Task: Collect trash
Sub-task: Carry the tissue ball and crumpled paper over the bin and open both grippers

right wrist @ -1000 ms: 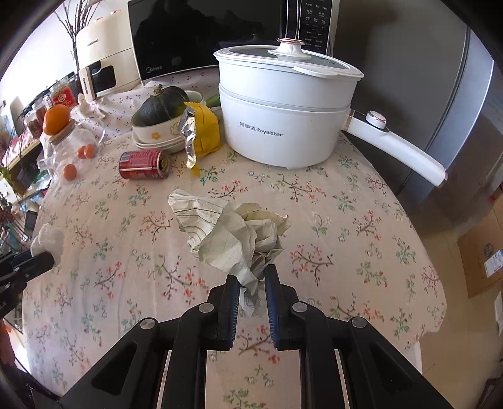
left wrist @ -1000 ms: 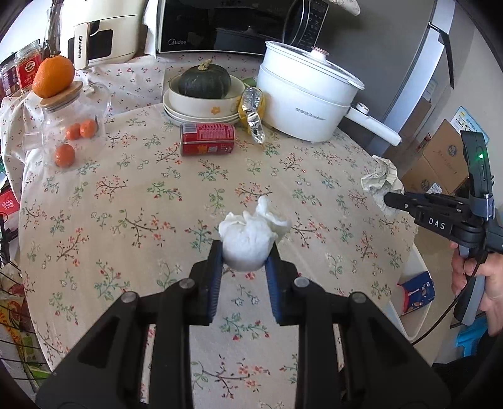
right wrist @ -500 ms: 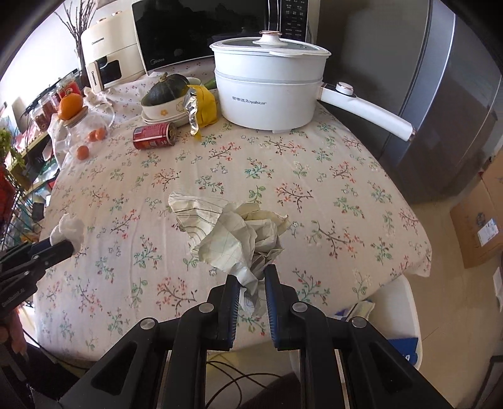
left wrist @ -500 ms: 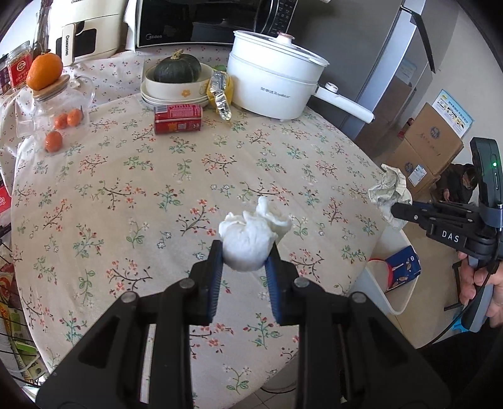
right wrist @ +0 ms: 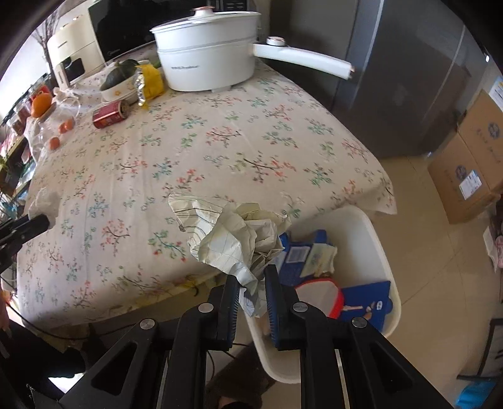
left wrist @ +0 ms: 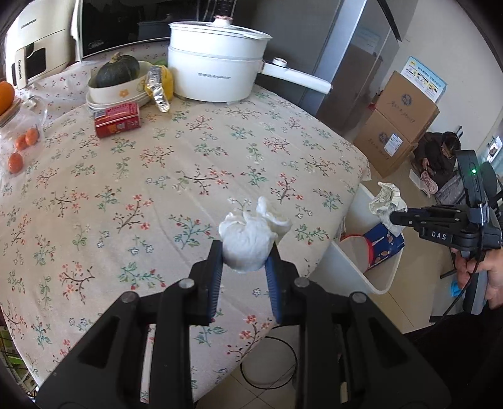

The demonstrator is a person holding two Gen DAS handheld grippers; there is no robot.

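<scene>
A big table covered by a cream cloth with little flowers (left wrist: pixel 195 163) is filling the middle of the room. A tall grey metal fridge (right wrist: pixel 408 78) is standing behind it. Brown cardboard boxes (left wrist: pixel 399 126) are sitting stacked by the pale wall (left wrist: pixel 440 41), and a person in dark clothes (left wrist: pixel 438 157) is sitting low beside them. The shiny beige tile floor (right wrist: pixel 440 267) is catching soft daylight. At the back, a black microwave oven (right wrist: pixel 125 25) is sitting next to a cream kitchen machine (right wrist: pixel 75 53).

Left gripper (left wrist: pixel 244 256) clamps white tissue wad (left wrist: pixel 251 237); right gripper (left wrist: pixel 393 217) pinches crumpled paper (left wrist: pixel 387 201).
</scene>
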